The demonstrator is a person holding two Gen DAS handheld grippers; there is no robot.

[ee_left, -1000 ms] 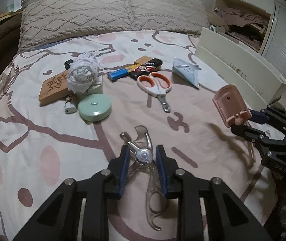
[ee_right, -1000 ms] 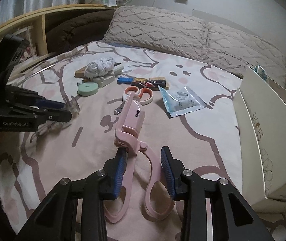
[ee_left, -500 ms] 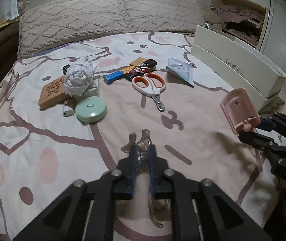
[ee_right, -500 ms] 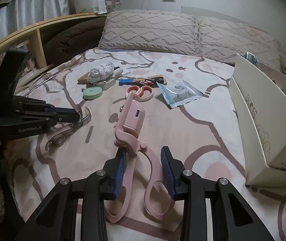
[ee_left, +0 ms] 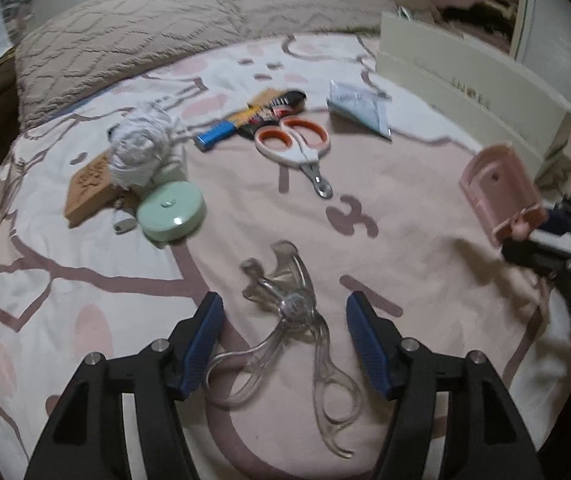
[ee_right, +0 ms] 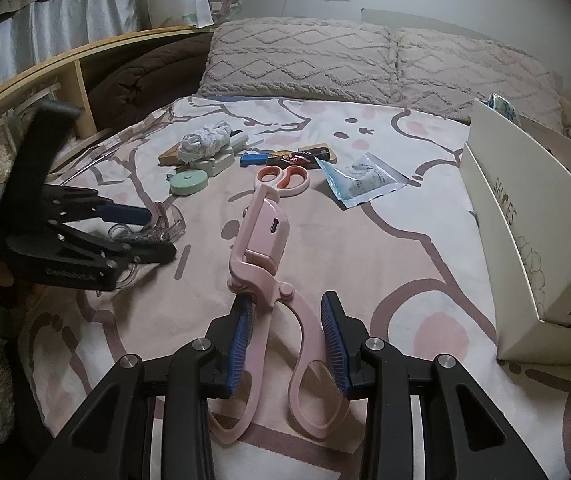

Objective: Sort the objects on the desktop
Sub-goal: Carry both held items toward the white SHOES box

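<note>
A clear plastic eyelash curler (ee_left: 291,312) lies on the pink bedspread between the wide-open fingers of my left gripper (ee_left: 285,332); nothing is held. It shows too in the right wrist view (ee_right: 153,228) by the left gripper (ee_right: 153,236). My right gripper (ee_right: 287,340) is shut on the handles of a pink eyelash curler (ee_right: 263,236) and holds it above the bed; it also shows at the right of the left wrist view (ee_left: 499,192).
At the back lie orange-handled scissors (ee_left: 297,148), a mint round case (ee_left: 171,210), a white cloth wad (ee_left: 137,148) on a wooden block, a blue tube (ee_left: 215,134) and a clear packet (ee_left: 359,106). A white shoe box (ee_right: 533,216) stands on the right.
My left gripper was shut on the clear curler half a second ago; now its fingers have opened wide and the curler lies on the bed. The right gripper still holds the pink curler.
</note>
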